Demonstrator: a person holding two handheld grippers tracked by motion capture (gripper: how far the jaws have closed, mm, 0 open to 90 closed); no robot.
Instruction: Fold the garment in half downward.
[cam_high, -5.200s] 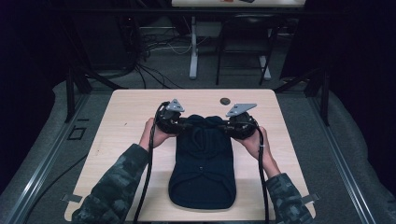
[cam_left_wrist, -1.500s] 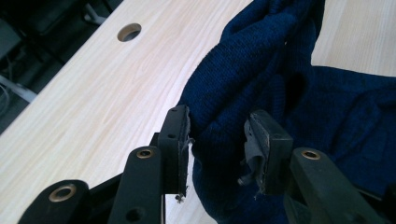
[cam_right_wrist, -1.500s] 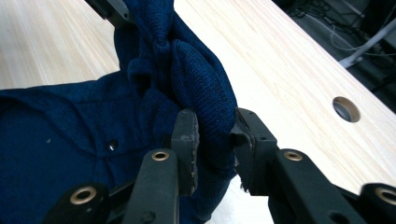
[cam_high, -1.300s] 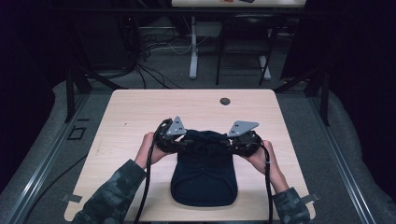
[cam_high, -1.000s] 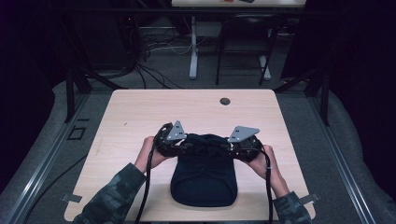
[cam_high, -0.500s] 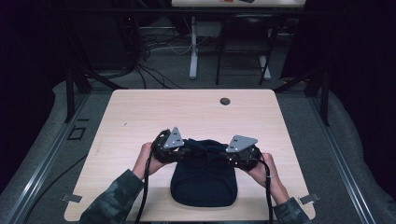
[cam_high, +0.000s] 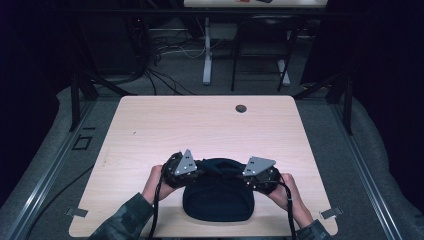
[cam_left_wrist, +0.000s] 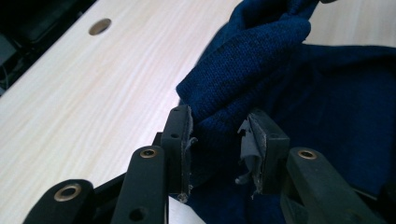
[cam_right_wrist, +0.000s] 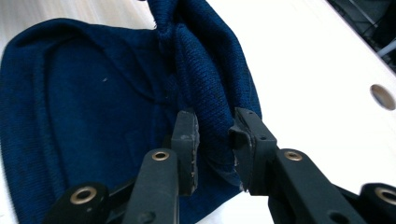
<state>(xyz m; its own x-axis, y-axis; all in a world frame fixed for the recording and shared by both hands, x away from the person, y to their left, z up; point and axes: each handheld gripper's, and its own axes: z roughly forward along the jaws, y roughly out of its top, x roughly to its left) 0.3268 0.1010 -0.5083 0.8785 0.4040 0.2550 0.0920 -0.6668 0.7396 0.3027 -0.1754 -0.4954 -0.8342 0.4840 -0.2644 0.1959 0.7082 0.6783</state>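
A dark blue knitted garment (cam_high: 218, 197) lies folded near the front edge of the pale wooden table (cam_high: 200, 125). My left gripper (cam_high: 192, 174) is shut on the garment's far left corner, and a thick fold of knit (cam_left_wrist: 243, 70) rises between its black jaws (cam_left_wrist: 215, 140). At the far right corner my right gripper (cam_high: 250, 179) is shut on another bunched fold (cam_right_wrist: 205, 70), with the flat garment (cam_right_wrist: 84, 107) spread to its left. Both held corners are lifted and drawn back over the garment toward the person.
A round dark cable hole (cam_high: 241, 108) sits near the table's far edge, also seen as a cable hole (cam_left_wrist: 100, 26) and a cable hole (cam_right_wrist: 383, 95). Metal table legs and cables (cam_high: 165, 55) stand on the floor behind. Bare table top stretches beyond the garment.
Both grippers have pulled the garment's far edge back toward the person, folding it over. The garment now looks much shorter from front to back than five seconds ago.
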